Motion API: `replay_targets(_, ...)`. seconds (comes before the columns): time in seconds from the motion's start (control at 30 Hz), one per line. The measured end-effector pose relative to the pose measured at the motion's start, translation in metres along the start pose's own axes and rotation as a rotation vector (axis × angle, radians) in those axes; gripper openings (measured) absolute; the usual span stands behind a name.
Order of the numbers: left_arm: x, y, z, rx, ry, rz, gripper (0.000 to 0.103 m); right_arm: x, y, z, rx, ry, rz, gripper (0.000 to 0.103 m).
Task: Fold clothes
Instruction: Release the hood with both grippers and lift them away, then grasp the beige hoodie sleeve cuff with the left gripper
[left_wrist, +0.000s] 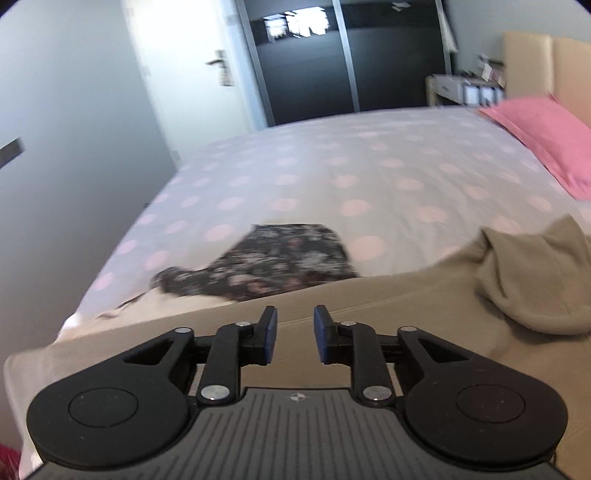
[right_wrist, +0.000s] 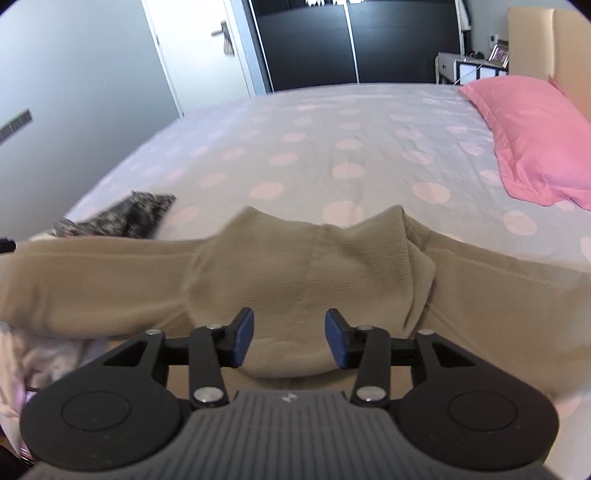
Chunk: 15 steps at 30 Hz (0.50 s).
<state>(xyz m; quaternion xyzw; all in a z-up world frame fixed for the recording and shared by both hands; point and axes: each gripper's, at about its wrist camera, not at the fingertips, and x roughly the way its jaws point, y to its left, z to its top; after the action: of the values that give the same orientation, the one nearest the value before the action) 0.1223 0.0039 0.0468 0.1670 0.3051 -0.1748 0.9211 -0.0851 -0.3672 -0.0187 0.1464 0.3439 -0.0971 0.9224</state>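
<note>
A beige hooded garment (right_wrist: 303, 273) lies spread across the near edge of the bed, its hood bunched in the middle; it also shows in the left wrist view (left_wrist: 461, 302). My left gripper (left_wrist: 294, 332) is open and empty, just above the beige cloth. My right gripper (right_wrist: 289, 338) is open and empty, over the hood. A dark floral garment (left_wrist: 280, 262) lies folded on the bed beyond the beige one; it also shows in the right wrist view (right_wrist: 125, 218) at the left.
The bed (right_wrist: 332, 147) has a grey cover with pink dots. A pink pillow (right_wrist: 535, 133) lies at the right by the headboard (right_wrist: 546, 40). A pale cloth (right_wrist: 44, 362) lies at the near left. A door and a dark wardrobe (right_wrist: 354, 37) stand behind.
</note>
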Motion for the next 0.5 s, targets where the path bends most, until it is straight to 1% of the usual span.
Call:
replay_targets(0.07, -0.008, 0.024, -0.009, -0.064, -0.021, 0.036, 0.023, -0.015, 0.010, -0.010, 0.005, -0.038, -0.035, 0.048)
replay_targets(0.1, -0.011, 0.035, -0.015, -0.089, -0.028, 0.064, 0.023, -0.021, 0.013, -0.015, 0.017, -0.057, -0.057, 0.051)
replay_targets(0.13, -0.014, 0.045, -0.020, -0.106, -0.035, 0.095, 0.023, -0.026, 0.017, -0.019, 0.028, -0.076, -0.078, 0.062)
replay_targets(0.17, -0.018, 0.055, -0.025, -0.125, -0.041, 0.125, 0.023, -0.032, 0.020, -0.024, 0.040, -0.092, -0.098, 0.063)
replay_targets(0.23, -0.025, 0.077, -0.034, -0.185, -0.048, 0.172, 0.031, -0.035, 0.022, -0.031, 0.078, -0.091, -0.094, 0.063)
replay_targets(0.27, -0.029, 0.089, -0.039, -0.225, -0.057, 0.189, 0.040, -0.036, 0.024, -0.034, 0.095, -0.090, -0.092, 0.063)
replay_targets(0.3, -0.033, 0.100, -0.044, -0.258, -0.066, 0.207, 0.043, -0.035, 0.027, -0.037, 0.105, -0.084, -0.096, 0.063)
replay_targets(0.37, -0.040, 0.120, -0.053, -0.308, -0.083, 0.248, 0.043, -0.033, 0.033, -0.042, 0.122, -0.072, -0.100, 0.063)
replay_targets(0.5, -0.049, 0.154, -0.071, -0.413, -0.077, 0.284, 0.044, -0.024, 0.050, -0.054, 0.108, -0.045, -0.087, 0.063)
